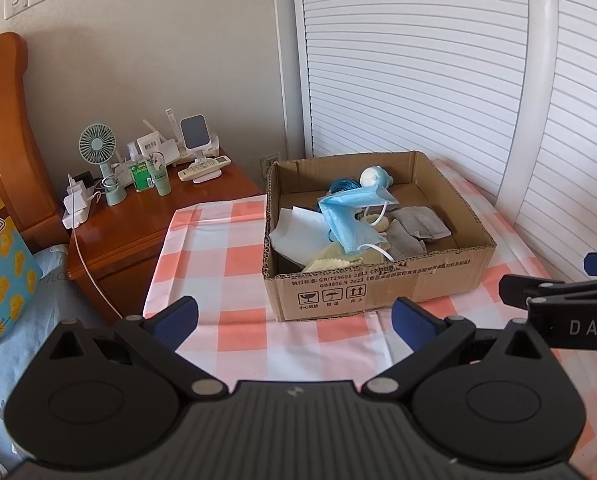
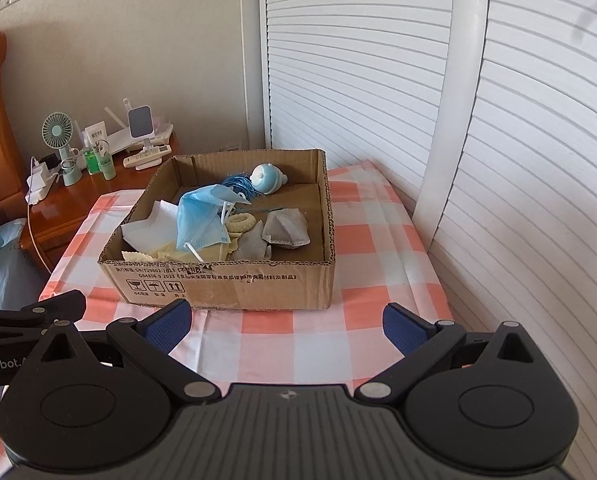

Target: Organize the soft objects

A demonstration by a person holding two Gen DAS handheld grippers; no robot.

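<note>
An open cardboard box [image 1: 378, 284] [image 2: 226, 284] stands on a table with a pink and white checked cloth [image 1: 218, 264] [image 2: 370, 248]. In it lie a blue face mask [image 1: 348, 216] [image 2: 200, 220], white tissue [image 1: 298, 232] [image 2: 150, 224], yellow cloth [image 1: 330, 262] [image 2: 166, 252], grey socks [image 1: 418, 222] [image 2: 286, 228], a blue string bundle [image 2: 236, 184] and a pale blue round toy [image 1: 374, 178] [image 2: 268, 178]. My left gripper [image 1: 294, 320] is open and empty, in front of the box. My right gripper [image 2: 286, 326] is open and empty, also in front of the box.
A wooden nightstand [image 1: 138, 216] [image 2: 66, 208] at the left holds a small green fan [image 1: 98, 148], bottles, a charger and remotes. A wooden headboard [image 1: 6, 120] and a bed with a blue pillow [image 1: 26, 320] lie left. White louvred doors [image 1: 418, 60] [image 2: 518, 120] stand behind and right.
</note>
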